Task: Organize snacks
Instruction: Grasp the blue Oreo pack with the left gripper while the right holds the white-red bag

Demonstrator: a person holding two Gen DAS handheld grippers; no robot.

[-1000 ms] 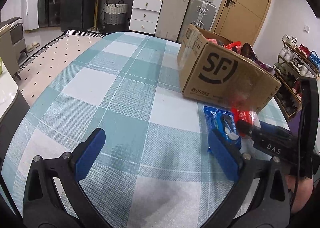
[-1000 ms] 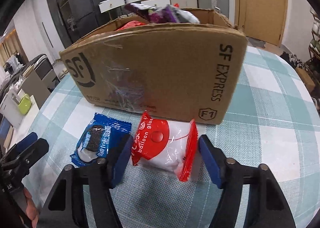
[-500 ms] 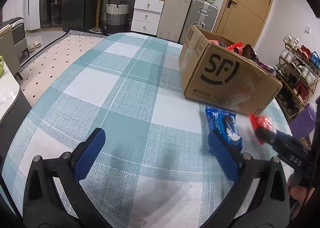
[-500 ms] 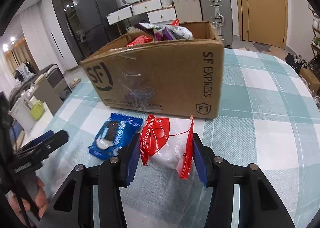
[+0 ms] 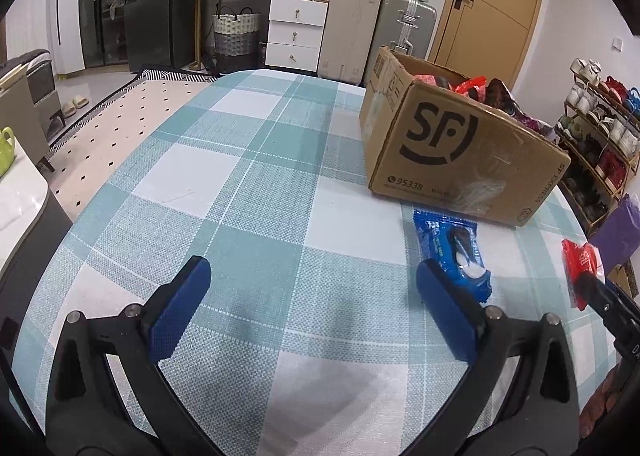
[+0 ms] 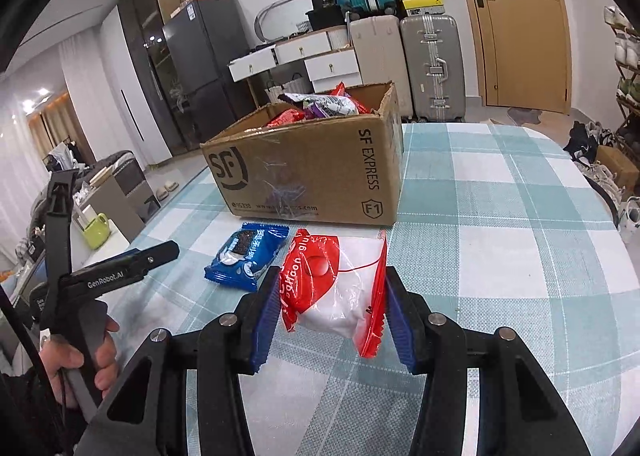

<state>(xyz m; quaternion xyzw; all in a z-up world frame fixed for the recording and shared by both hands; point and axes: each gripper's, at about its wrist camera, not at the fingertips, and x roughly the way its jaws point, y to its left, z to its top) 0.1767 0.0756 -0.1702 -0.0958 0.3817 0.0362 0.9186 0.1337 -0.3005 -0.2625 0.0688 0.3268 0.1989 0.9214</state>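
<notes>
Right tongs (image 6: 328,312): closed on red-white packet (image 6: 336,296), held above table (image 6: 500,256). Left tongs (image 5: 312,312): wide, gripping nothing. Blue packet (image 5: 452,252) lies just beyond the left tongs' right finger. Box (image 6: 312,175) stands ahead of both.

The surface (image 5: 260,191) wears a woven plaid of teal and white squares crossed by thin pale lines, and on it the cardboard box (image 6: 320,171) is plain brown with black printed lettering and a black logo. The cookie packet (image 6: 248,256) is bright blue with a dark biscuit and white cream pictured on it, while the balloon-glue packet (image 6: 336,296) is red along its edges and top, clear and white in the middle, with white lettering. Both tongs are black with blue ribbed pads, the right tongs (image 6: 328,320) and the left tongs (image 5: 316,312) alike.
</notes>
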